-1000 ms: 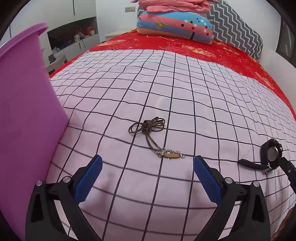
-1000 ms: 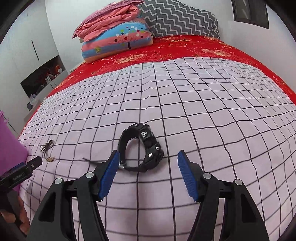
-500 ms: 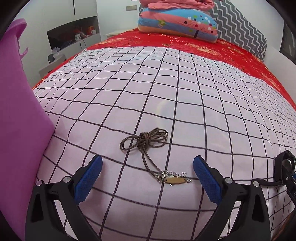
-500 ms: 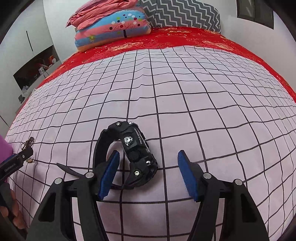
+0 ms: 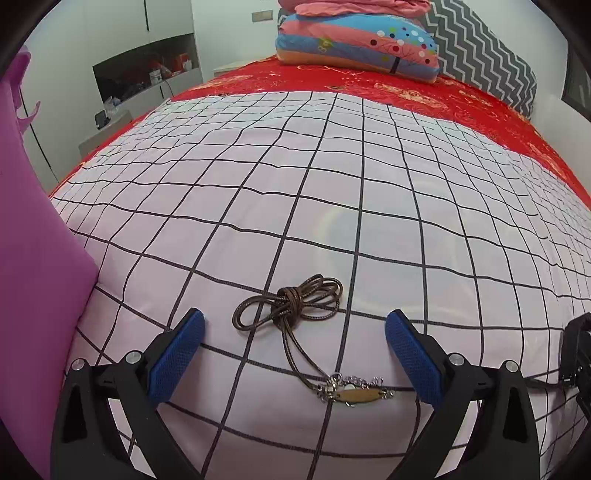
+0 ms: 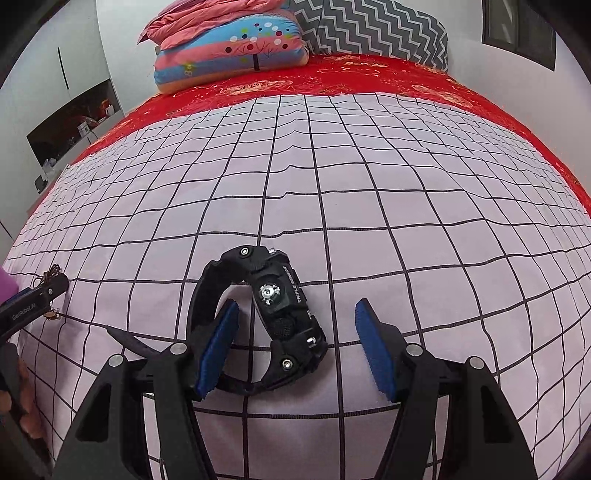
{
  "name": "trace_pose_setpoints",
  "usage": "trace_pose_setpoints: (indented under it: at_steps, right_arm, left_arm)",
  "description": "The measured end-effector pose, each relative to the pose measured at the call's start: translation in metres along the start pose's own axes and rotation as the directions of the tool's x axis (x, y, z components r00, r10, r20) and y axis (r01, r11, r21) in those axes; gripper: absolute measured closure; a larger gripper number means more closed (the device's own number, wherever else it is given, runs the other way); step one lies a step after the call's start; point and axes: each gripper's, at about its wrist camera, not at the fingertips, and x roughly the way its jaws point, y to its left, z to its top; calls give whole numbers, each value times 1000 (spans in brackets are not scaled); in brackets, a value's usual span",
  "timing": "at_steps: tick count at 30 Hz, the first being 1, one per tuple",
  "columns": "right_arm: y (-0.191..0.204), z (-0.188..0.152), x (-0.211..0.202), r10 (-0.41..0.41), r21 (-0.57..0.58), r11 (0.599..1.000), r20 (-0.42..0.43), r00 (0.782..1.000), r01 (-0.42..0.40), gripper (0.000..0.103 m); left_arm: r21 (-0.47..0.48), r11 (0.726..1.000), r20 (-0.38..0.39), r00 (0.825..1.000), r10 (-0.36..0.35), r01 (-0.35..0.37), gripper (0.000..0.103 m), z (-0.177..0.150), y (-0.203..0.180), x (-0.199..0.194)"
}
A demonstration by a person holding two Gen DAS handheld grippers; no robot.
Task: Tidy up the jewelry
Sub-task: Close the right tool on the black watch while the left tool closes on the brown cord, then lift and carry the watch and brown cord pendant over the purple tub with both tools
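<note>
a: left gripper [image 5: 293, 345] is hanging over the checked sheet [image 5: 369, 206], blue pads spread wide, nothing pinched between them.

b: and the necklace [image 5: 295, 314] lies right in that gap, flat on the sheet. brown cord bundled in a knot near the fingertips' far end, with a single strand running back toward the camera to the oval pendant [image 5: 356, 395] on its little chain. neither pad touches any of it.

a: purple bin [image 5: 33, 295] fills the left edge of that view, standing beside the sheet.

b: over to the right gripper [image 6: 295, 347], also released, jaws well apart. the black watch [image 6: 284, 306] sits on the sheet between the pads, lying on its side so the case back with the metal screw faces up.

a: the left pad looks to sit inside the loop of the strap, close against the band; i can't tell whether it's actually touching. the right pad stands clear of the case.

b: the strap's loose tail pokes out to the left, flat on the sheet.

a: at the far left of the right view you catch the other gripper's finger tip and the necklace beyond it, well apart from the watch.

b: background: red bedspread [image 6: 332, 77], folded quilts [image 6: 229, 48] and a zigzag pillow [image 6: 369, 26] at the head of the bed.
</note>
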Motion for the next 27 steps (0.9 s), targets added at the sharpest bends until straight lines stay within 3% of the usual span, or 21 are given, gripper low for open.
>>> trace_pose_setpoints:
  at_steps: [3, 5, 10, 14, 16, 17, 27]
  right_arm:
    - [0, 0, 1, -3, -4, 1000, -1, 1000, 3, 40]
    - [2, 0, 1, -6, -9, 1000, -1, 1000, 6, 40]
    - [4, 0, 2, -11, -26, 1000, -6, 1000, 11, 43]
    - [8, 1, 4, -29, -54, 998, -12, 1000, 28, 64]
    - [11, 0, 4, -32, -69, 997, -10, 999, 31, 74]
    - [11, 0, 3, -37, -71, 997, -8, 999, 36, 75]
    - [5, -8, -12, 13, -38, 999, 18, 1000, -12, 77]
  left_arm:
    - [-8, 1000, 6, 1000, -8, 9, 8, 3, 1, 2]
    - [-7, 1000, 9, 1000, -15, 15, 15, 2, 1, 1]
    - [31, 999, 20, 999, -32, 31, 44, -2, -5, -3]
    - [46, 997, 15, 998, -64, 63, 67, -6, -9, -5]
    - [52, 995, 12, 997, -80, 80, 91, -8, -10, -6]
    - [57, 995, 10, 996, -88, 87, 96, -8, -11, -7]
    - [20, 986, -1, 987, -163, 163, 98, -15, -6, -23]
